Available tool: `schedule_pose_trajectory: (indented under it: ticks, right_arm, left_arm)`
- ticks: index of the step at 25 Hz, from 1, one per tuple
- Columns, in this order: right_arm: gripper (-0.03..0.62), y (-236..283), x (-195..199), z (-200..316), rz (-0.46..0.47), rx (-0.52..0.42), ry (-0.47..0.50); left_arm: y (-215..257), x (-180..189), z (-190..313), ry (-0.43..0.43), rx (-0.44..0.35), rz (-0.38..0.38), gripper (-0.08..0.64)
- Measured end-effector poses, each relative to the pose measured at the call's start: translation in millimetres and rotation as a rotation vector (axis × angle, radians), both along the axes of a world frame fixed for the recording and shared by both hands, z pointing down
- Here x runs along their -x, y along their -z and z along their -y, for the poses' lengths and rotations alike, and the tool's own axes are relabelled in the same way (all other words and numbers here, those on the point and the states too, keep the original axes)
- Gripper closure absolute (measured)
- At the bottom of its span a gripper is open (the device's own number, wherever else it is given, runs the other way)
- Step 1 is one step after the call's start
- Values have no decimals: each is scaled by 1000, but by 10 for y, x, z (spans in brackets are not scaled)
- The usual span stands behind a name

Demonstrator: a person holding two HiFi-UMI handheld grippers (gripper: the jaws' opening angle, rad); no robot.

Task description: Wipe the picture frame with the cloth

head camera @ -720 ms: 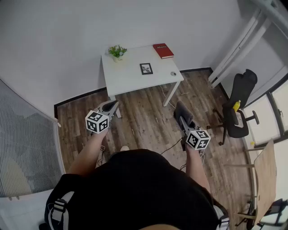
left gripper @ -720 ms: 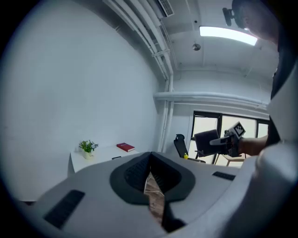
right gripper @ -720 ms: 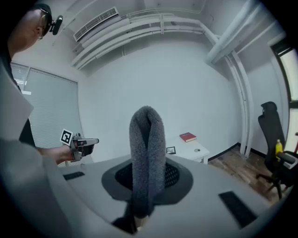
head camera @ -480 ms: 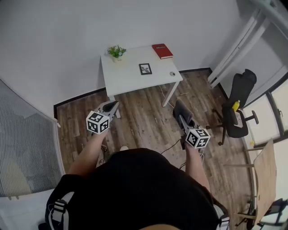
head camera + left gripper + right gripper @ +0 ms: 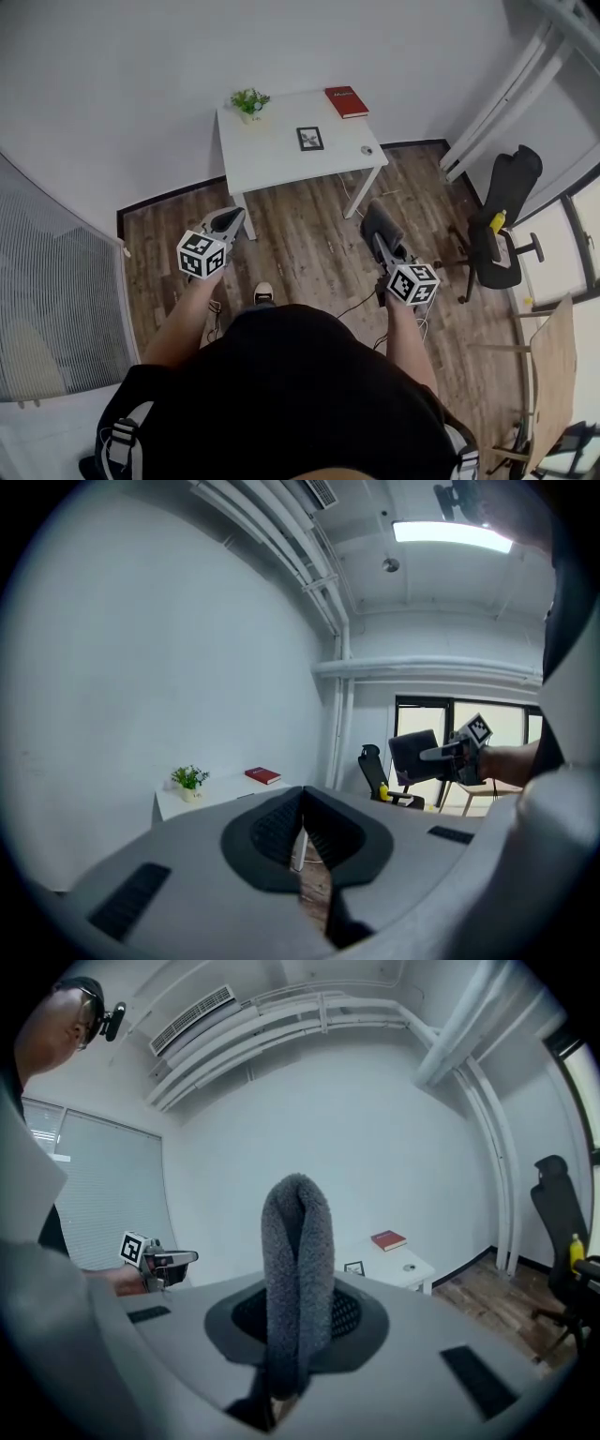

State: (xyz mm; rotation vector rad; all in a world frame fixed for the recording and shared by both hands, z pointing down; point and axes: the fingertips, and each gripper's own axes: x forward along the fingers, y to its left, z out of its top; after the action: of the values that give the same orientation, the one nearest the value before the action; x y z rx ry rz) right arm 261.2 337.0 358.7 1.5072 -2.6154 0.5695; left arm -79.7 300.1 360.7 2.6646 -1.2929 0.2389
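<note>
Above a wood-plank floor, well short of the white table where the picture frame lies flat near a potted plant and a red book, the left gripper has its jaws pressed together on nothing, while the right gripper clamps a folded grey cloth.

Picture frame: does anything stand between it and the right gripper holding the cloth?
Nothing visible does. The right gripper, shut on the cloth, is held over open wood floor; the picture frame lies flat on the white table ahead, with the plant and red book set apart from it.
</note>
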Motion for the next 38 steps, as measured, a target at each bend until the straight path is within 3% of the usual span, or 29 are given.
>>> schedule_pose_trajectory:
  ticks: [12,21,38]
  right_arm:
    - [548,-245,155,359,-23,61,-5]
    - [548,-451,457,814,-72,101,17]
    - [548,-465,448,1746,-202,114,-63]
  left_arm:
    - [-306,165,371,2,49,-2,549]
    - [-587,61,982,-77,91,27,549]
    - [-717,-156,2190,-209,108,43,549]
